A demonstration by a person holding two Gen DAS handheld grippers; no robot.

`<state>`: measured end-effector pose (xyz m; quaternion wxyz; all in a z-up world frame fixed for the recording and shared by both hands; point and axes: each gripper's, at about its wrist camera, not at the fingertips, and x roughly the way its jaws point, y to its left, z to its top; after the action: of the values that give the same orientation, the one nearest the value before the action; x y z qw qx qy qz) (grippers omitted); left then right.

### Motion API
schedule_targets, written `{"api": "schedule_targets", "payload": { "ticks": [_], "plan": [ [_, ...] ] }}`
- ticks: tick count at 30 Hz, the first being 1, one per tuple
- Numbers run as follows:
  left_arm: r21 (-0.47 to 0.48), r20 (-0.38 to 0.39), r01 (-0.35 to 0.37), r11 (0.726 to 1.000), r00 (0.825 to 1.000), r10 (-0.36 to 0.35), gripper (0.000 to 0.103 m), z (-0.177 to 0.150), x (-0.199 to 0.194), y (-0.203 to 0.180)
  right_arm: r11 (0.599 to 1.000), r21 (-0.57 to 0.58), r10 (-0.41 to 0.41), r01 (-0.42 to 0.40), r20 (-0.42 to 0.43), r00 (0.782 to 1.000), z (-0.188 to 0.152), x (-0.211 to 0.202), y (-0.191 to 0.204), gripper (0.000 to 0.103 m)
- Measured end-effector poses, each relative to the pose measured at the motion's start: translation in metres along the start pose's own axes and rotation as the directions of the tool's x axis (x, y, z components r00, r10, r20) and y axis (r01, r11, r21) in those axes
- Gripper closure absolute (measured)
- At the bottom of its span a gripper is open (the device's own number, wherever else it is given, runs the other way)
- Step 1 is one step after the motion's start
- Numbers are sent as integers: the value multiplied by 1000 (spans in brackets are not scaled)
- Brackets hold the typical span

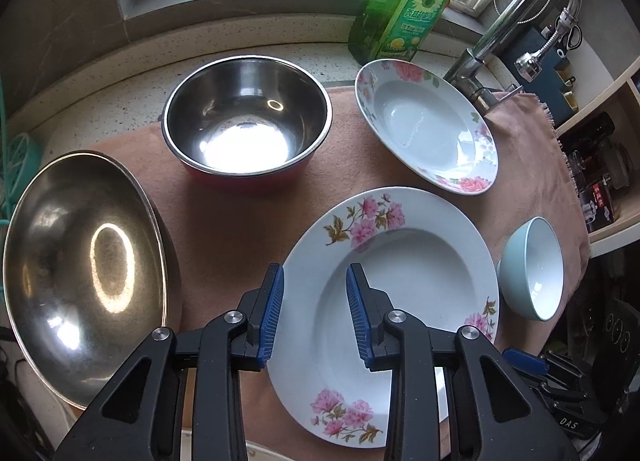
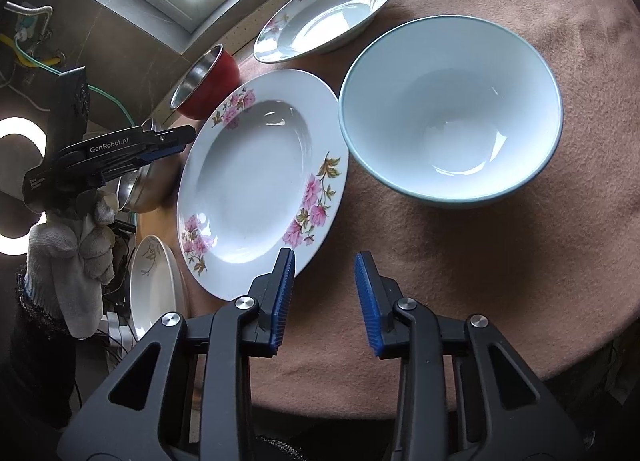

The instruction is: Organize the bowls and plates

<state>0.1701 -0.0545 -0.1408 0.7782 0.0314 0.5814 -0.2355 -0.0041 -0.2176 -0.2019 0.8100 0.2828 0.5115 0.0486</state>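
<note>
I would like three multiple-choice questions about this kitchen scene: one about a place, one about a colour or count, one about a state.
1. What lies directly under the dishes?
A. a pinkish cloth
B. a wooden tray
C. a wire rack

2. What colour is the outside of the small bowl?
A. black
B. light blue
C. yellow

3. What is inside the small bowl?
A. soup
B. a spoon
C. nothing

Answers:
1 A: the pinkish cloth spreads beneath the near flowered plate and the rest.
2 B: the small bowl shows a light blue wall around a white inside.
3 C: its white inside is bare.
</note>
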Motion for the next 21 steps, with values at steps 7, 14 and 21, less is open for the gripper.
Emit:
{"api": "schedule_targets", "payload": {
  "ticks": [7,14,21],
  "plan": [
    [-3,-11,-3,1000,1000,3,73,9,6,7,1000,11,-2,2,-5,1000,2,7,1,71],
    [5,-23,18,1000,1000,-18,73,13,9,2,1000,25,1,0,-19,1000,2,11,-3,75],
    [32,-42,19,999,999,-18,73,18,16,-8,1000,10,6,-6,-22,1000,2,14,1,77]
  ]
}}
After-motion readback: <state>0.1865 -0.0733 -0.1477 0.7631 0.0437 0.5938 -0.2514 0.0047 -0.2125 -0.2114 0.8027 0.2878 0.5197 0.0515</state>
